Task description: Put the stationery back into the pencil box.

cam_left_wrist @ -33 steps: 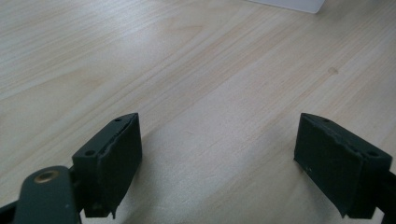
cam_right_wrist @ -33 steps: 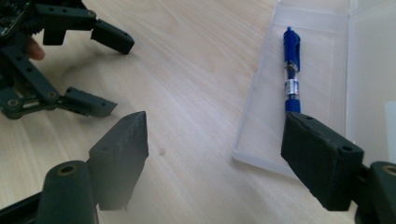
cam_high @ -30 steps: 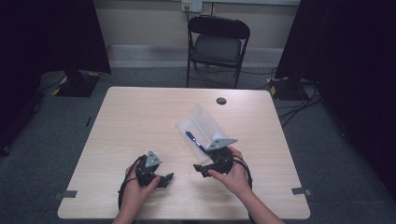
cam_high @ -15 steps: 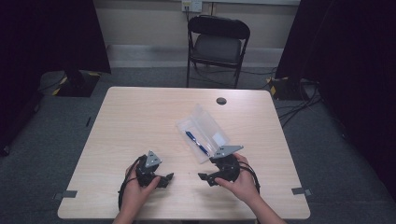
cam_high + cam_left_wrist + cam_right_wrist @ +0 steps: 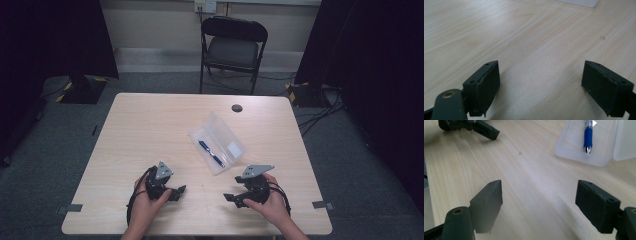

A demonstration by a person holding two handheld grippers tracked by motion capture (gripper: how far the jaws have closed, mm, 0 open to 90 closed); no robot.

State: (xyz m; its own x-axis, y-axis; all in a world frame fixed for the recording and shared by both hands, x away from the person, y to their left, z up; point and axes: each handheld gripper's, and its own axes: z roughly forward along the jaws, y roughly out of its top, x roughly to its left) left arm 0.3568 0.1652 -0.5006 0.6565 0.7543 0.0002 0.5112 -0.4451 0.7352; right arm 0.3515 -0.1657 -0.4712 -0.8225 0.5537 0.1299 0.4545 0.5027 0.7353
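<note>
With jaws spread wide and empty, the left gripper [image 5: 176, 191] and right gripper [image 5: 231, 198] rested on the pale wooden table [image 5: 140, 135] just near of the open clear plastic case [image 5: 216, 142] holding a blue pen [image 5: 211, 153].

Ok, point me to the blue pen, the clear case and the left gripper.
blue pen [image 5: 588, 135], right gripper view, on its blue grip.
clear case [image 5: 235, 149], high view, on its open lid half.
left gripper [image 5: 179, 192], high view, between its open jaws.
</note>
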